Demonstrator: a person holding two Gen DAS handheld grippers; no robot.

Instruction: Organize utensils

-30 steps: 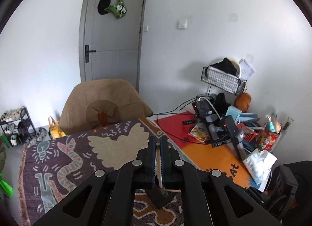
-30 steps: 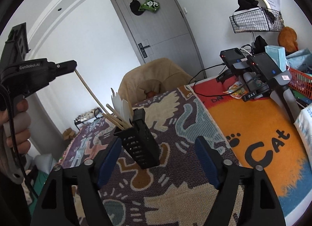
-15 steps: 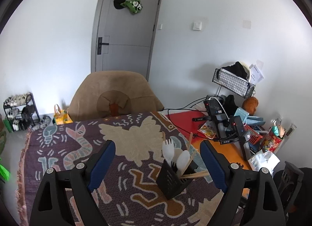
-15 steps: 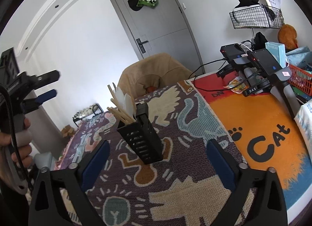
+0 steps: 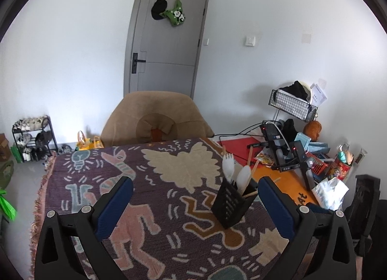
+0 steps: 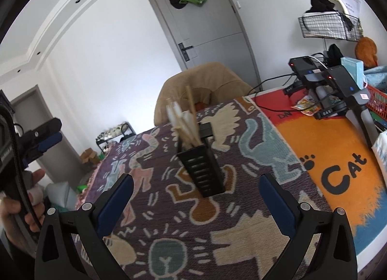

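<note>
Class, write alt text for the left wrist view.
A black slotted utensil holder with white plastic cutlery and wooden chopsticks stands on a patterned blanket, between the open left gripper fingers. A tan chair sits behind.

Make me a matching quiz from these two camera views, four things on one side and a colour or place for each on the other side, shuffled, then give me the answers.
Column one:
1. utensil holder
2. white spork
3. left claw
4. panda hat

Column two:
A. hanging on the grey door
B. open, holding nothing
C. black, standing on the patterned blanket
D. sticking up out of the holder beside wooden chopsticks

Right pairs: 1-C, 2-D, 3-B, 4-A
</note>
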